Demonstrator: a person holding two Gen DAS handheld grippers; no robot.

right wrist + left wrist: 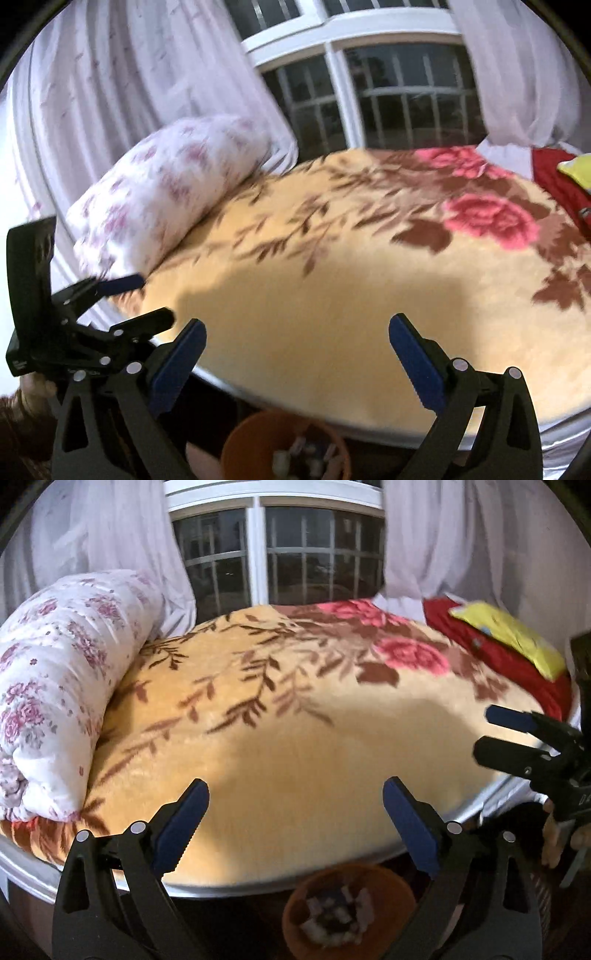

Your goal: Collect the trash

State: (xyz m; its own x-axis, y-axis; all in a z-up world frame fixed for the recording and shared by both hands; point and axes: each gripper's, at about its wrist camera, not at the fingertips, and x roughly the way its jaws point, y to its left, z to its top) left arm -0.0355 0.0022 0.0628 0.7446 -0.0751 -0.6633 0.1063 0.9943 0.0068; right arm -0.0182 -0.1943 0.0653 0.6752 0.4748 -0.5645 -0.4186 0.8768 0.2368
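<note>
ok, both my grippers hang spread and empty: left gripper [295, 794], right gripper [297, 332]. round orange bin [388, 882] with pale crumpled trash [332, 919] sits below the bed edge. no loose trash visible on the tan floral fleece blanket [295, 738]. looks near done; next i scan for leftovers.

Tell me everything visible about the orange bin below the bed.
The orange bin is round and open-topped, looks like plastic, and stands upright on the dark floor just below the bed's front edge. Pale crumpled scraps and some darker bits lie inside it, too blurred to identify. Neither gripper touches it; both hang open above it. Its base is out of view.
</note>
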